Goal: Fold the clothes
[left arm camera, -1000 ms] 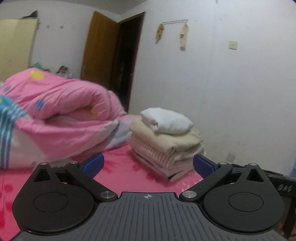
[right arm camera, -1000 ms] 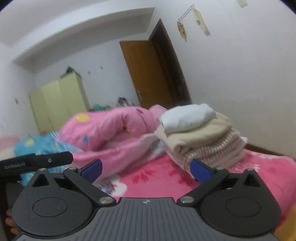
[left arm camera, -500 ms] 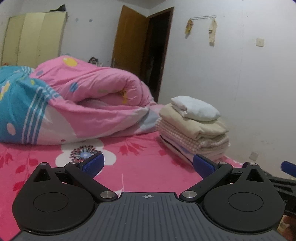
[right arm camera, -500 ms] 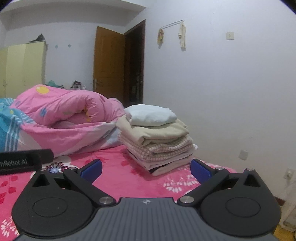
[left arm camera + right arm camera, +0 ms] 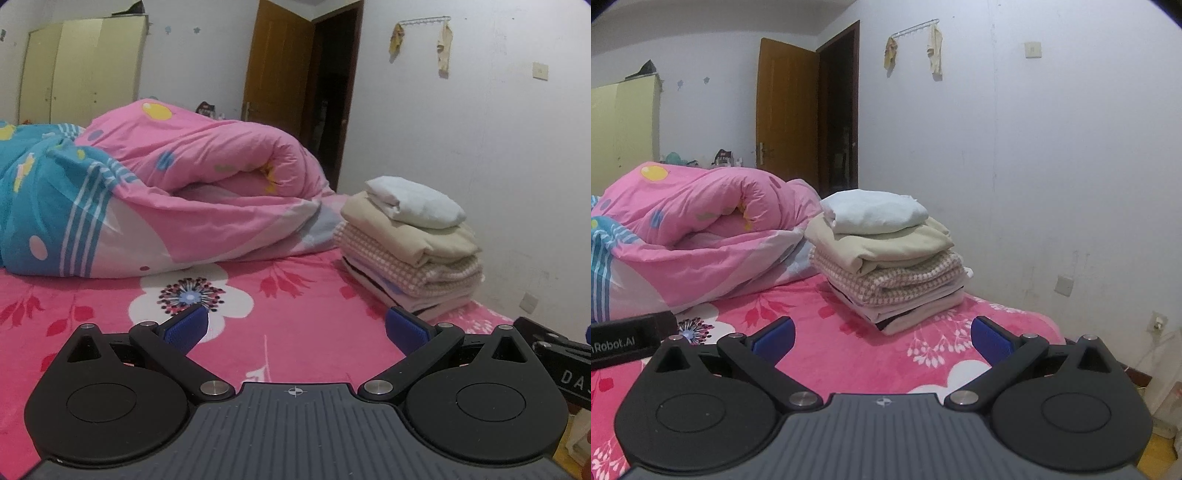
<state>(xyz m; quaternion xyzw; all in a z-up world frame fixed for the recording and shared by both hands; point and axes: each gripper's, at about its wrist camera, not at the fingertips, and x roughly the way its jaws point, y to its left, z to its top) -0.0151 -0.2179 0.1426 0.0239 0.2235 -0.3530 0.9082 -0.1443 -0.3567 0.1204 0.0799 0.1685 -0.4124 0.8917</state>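
A stack of folded clothes (image 5: 410,251) (image 5: 890,258) sits on the pink floral bed (image 5: 295,306) (image 5: 849,343) near the wall, with a white piece on top, beige and pink-checked pieces below. My left gripper (image 5: 295,326) hovers low over the bed, open and holding nothing, the stack ahead to its right. My right gripper (image 5: 882,338) is also open and holds nothing, with the stack straight ahead. The left gripper's body (image 5: 624,341) shows at the left edge of the right wrist view, and the right gripper's body (image 5: 557,362) at the right edge of the left wrist view.
A rolled pink and blue quilt (image 5: 147,206) (image 5: 694,229) fills the back of the bed. Behind it stand a yellow wardrobe (image 5: 81,66) and an open wooden door (image 5: 280,70). A white wall (image 5: 1052,166) runs along the bed's right side.
Both cameras have swung and pulled back, levelling out. The stack of clothes now sits farther off and more to the right in the left view. Both grippers stayed open.
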